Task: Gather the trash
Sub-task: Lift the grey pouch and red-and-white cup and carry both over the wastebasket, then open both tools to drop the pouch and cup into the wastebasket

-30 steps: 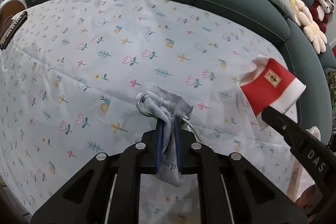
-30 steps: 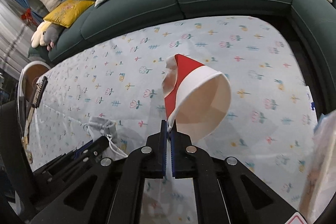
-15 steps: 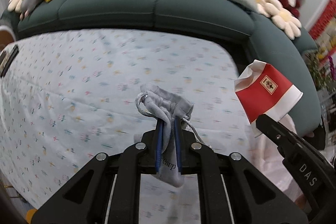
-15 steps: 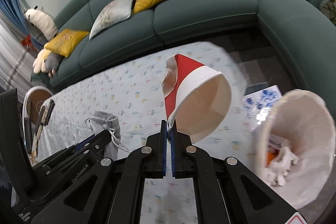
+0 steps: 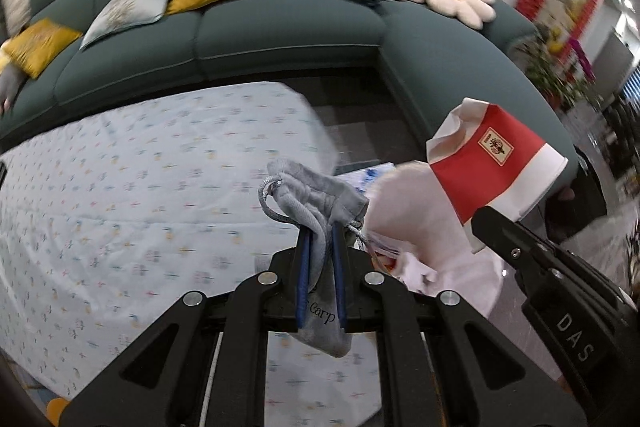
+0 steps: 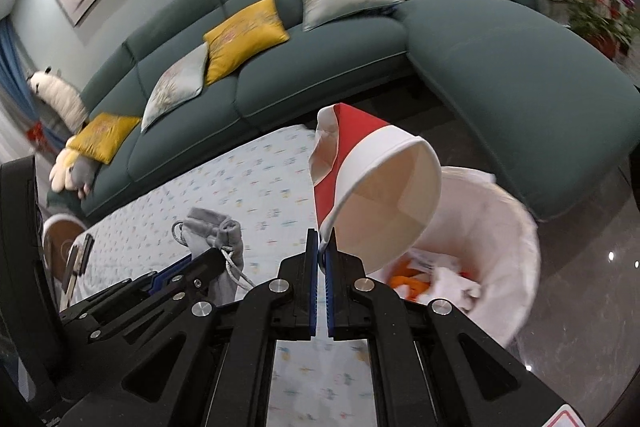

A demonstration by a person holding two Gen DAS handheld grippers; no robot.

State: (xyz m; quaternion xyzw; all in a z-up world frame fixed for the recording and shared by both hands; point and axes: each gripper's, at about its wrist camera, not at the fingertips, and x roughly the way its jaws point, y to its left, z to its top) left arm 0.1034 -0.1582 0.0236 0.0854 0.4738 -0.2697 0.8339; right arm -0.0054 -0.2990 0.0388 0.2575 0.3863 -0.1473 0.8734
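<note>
My left gripper is shut on a grey drawstring pouch, which hangs between its blue pads above the patterned table edge. The same pouch shows at lower left in the right wrist view. My right gripper is shut on the rim of a crushed red and white paper cup, held in the air over a white-lined trash bin. In the left wrist view the cup sits at right, with the bin partly hidden behind it.
A floral tablecloth covers the table at left. A dark green curved sofa with yellow and grey cushions wraps behind it. The bin holds white and orange scraps. Dark glossy floor lies at right.
Both grippers have swung to the right and upward, off the table's middle to its right edge. The trash bin has come into view below the cup. Both grips are unchanged.
</note>
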